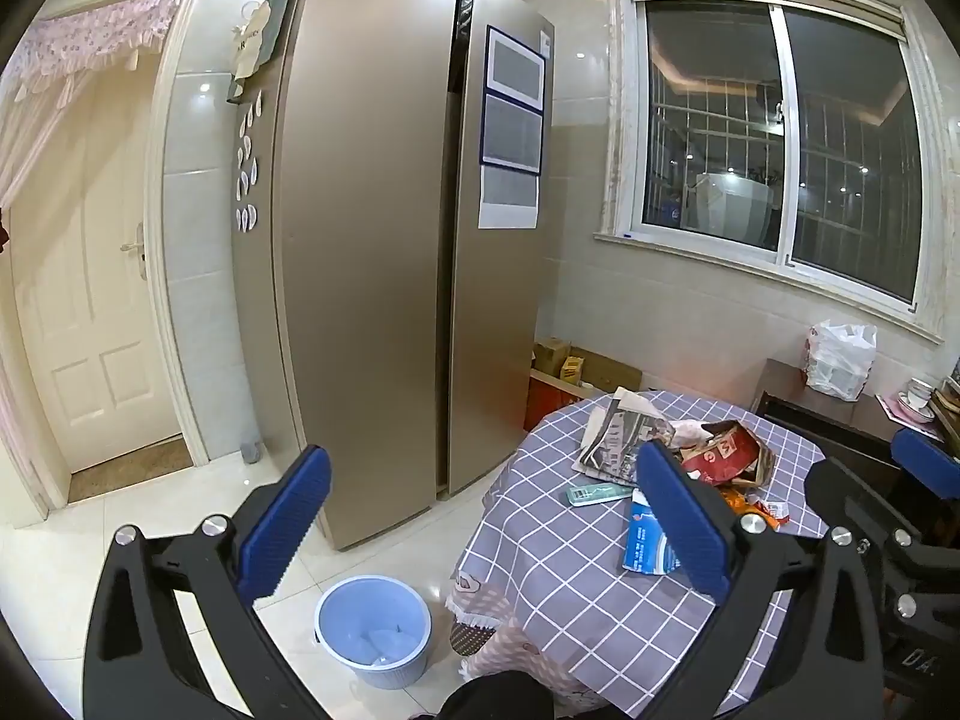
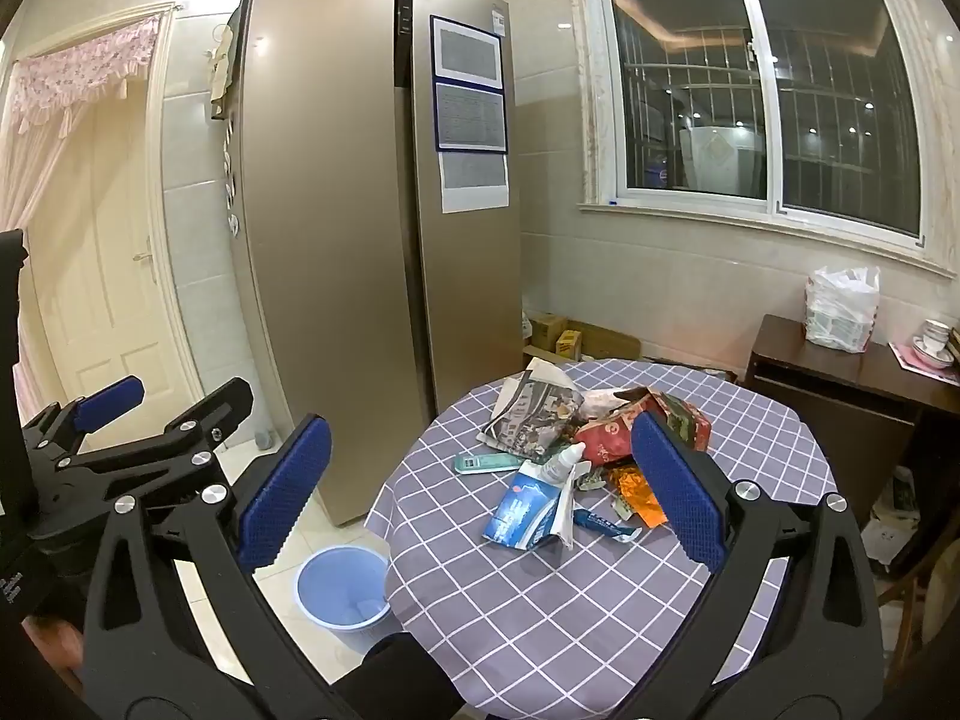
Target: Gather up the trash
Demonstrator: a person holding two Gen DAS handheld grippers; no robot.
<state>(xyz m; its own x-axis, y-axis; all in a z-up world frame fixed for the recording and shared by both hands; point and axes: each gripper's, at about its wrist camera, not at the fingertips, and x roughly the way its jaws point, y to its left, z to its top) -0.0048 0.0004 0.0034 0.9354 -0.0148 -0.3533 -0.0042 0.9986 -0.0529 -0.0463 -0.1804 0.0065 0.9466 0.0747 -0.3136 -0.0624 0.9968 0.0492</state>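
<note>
A tall gold fridge (image 2: 336, 228) is seen against the tiled wall, with papers and magnets stuck to its doors. To its left a white door (image 1: 90, 300) is set under a pink frilled curtain, and to its right a barred window (image 2: 762, 90) is shown dark.

A round desk (image 2: 540, 600) covered by a purple checked cloth is placed in front of the fridge and below the window. A dark wooden cabinet (image 2: 840, 372) is found beyond the desk on the right, and a white plastic bag (image 2: 843, 309) is stood on top of it.

The trash is heaped on the far half of the desk. A crumpled newspaper (image 2: 528, 414) is laid at the back, a torn red paper bag (image 2: 612, 438) is pressed against its right side, and a flattened blue and white carton (image 2: 525, 510) is laid nearer the front. A small white bottle (image 2: 561, 462) is leaned across the carton, a green strip-shaped thing (image 2: 486, 463) is set to its left, and an orange foil wrapper (image 2: 636, 489) is scattered to its right.

A light blue bin (image 1: 373, 630) is stood on the floor tiles just beside the desk's left edge, with something pale at its bottom.

The left gripper (image 1: 480, 516) is held above the floor and the desk's edge, its jaws spread wide with nothing between them. The right gripper (image 2: 480, 492) is held over the desk, its jaws likewise spread wide and empty.
</note>
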